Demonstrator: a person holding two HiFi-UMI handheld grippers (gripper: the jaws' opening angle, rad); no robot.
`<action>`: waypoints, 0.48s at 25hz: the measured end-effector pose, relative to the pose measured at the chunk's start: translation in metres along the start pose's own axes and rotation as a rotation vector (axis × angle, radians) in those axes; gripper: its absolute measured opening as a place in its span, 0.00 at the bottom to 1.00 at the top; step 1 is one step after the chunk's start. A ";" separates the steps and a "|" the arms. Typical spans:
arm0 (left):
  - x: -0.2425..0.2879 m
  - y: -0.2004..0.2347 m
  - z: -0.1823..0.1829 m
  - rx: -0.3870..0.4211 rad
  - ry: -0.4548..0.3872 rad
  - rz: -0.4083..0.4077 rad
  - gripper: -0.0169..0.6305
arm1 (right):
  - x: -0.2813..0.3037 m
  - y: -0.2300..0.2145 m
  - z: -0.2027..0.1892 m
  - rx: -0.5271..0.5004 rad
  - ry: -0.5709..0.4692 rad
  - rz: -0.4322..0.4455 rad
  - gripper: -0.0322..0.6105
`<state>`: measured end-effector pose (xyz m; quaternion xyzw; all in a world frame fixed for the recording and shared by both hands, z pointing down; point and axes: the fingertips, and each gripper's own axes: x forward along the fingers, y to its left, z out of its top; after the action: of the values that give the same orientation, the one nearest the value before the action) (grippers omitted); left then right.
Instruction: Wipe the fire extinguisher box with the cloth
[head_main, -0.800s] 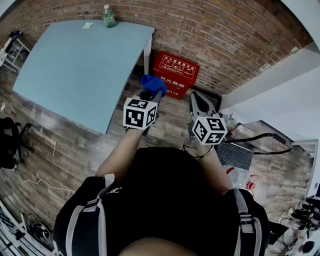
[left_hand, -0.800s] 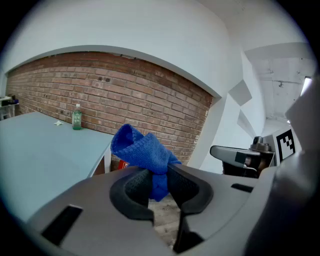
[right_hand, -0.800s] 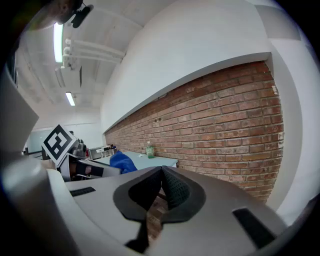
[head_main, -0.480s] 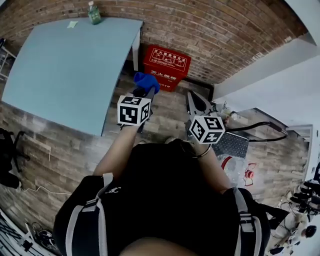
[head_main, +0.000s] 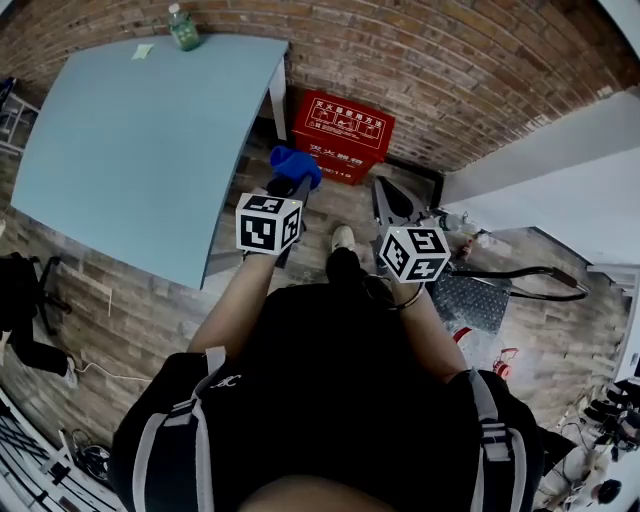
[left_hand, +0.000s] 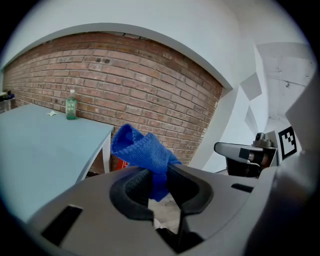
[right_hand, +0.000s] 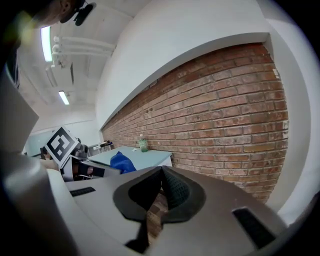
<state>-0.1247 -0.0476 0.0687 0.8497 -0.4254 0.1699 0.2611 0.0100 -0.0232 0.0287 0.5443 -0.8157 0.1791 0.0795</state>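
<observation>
My left claw (head_main: 290, 188) is clamped on the blue cloth (head_main: 296, 163), my right claw (head_main: 390, 203) is closed on nothing, and the red fire extinguisher box (head_main: 342, 135) sits on the floor (head_main: 350, 208) against the brick wall (head_main: 450, 80), just ahead of the left one, so that looks like my closer side.

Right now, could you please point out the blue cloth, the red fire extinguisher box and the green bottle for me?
Blue cloth (left_hand: 142, 149): left gripper view, on its bunched fold.
Fire extinguisher box (head_main: 343, 135): head view, on its red top face.
Green bottle (head_main: 184, 33): head view, on its body.
</observation>
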 end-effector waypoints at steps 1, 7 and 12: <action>0.009 0.004 0.005 -0.007 -0.002 0.013 0.15 | 0.013 -0.007 0.002 -0.002 0.009 0.022 0.07; 0.068 0.028 0.038 -0.054 0.002 0.080 0.15 | 0.082 -0.045 0.038 -0.032 0.030 0.143 0.07; 0.121 0.045 0.040 -0.062 0.009 0.121 0.15 | 0.127 -0.080 0.026 -0.064 0.071 0.191 0.07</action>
<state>-0.0882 -0.1701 0.1120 0.8131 -0.4802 0.1758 0.2784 0.0351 -0.1697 0.0627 0.4546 -0.8657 0.1792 0.1084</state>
